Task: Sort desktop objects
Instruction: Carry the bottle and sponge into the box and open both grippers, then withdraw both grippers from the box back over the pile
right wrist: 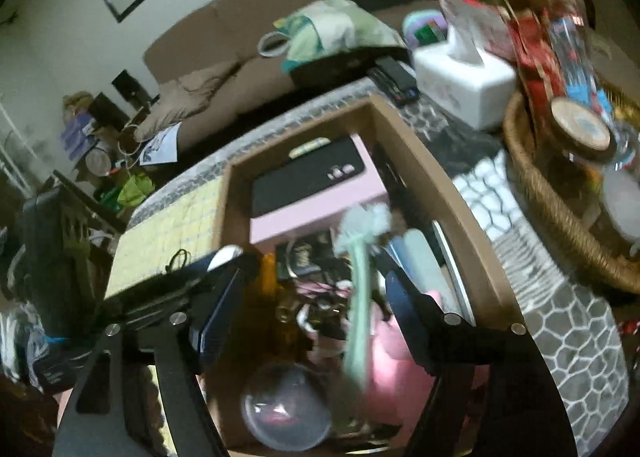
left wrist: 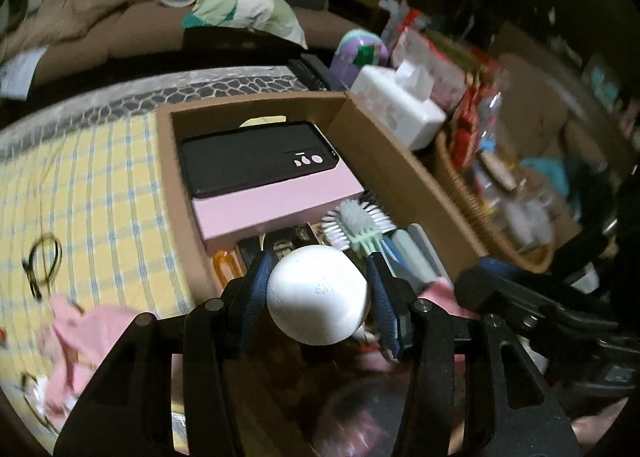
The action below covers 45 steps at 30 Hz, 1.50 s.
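Count: one box (left wrist: pixel 384 161) holding one phone (left wrist: pixel 256 157), one pink case (left wrist: pixel 276 205), one brush (left wrist: pixel 356 225). One bulb (left wrist: pixel 318 295). One tissue box (left wrist: pixel 400 105), 1 o'clock. One basket (left wrist: pixel 460 185), 3 o'clock.

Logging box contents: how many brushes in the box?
1. The brush lies in the box beside the pink case. Clutter may hide others.

The cardboard box (left wrist: pixel 400 173) is crowded: pink case (left wrist: pixel 276 201), brush (left wrist: pixel 356 221) and clutter; the yellow checked cloth (left wrist: pixel 100 197) left lies mostly open
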Tool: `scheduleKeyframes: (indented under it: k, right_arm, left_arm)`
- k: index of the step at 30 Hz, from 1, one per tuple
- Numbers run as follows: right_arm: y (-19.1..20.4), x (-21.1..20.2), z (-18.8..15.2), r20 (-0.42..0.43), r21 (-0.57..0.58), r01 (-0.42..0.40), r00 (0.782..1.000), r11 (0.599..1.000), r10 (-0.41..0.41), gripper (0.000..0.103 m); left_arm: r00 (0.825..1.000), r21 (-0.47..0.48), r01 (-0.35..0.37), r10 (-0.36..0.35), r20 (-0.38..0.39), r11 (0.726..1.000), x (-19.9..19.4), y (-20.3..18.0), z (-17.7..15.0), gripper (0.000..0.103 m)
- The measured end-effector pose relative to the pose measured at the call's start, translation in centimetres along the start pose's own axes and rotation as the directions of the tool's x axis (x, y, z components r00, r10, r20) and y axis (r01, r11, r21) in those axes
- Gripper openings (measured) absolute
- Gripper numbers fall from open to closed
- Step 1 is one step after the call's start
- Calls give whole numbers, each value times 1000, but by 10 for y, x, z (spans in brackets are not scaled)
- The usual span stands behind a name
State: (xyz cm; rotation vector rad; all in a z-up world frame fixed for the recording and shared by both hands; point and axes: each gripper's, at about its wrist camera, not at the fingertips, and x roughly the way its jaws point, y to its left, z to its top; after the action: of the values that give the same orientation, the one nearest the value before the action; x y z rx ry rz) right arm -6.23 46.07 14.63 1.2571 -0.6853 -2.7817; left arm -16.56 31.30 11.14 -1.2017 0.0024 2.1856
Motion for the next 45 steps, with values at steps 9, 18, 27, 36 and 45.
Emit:
scheduleKeyframes:
  k: [9,18,27,36,45]
  right_arm:
    - [-26,-2,6,8,38,3,1000,999,-3,76]
    - [3,-3,3,16,-19,-24,1000,1000,24,77]
    - [76,9,-18,-21,-229,-6,1000,973,1,91]
    - [122,23,-45,-22,-337,54,998,940,-65,103]
    - [175,32,-84,-90,-388,-51,996,920,17,103]
  left_arm:
    - [994,-37,-94,93,-49,995,42,4,11,56]
    - [997,-113,-3,12,75,994,-52,39,-6,95]
    - [973,-154,-123,150,174,980,-169,107,-59,103]
    - [954,-253,-203,250,168,946,-221,158,-122,103]
    - [937,-362,-247,316,146,899,-237,213,-170,103]
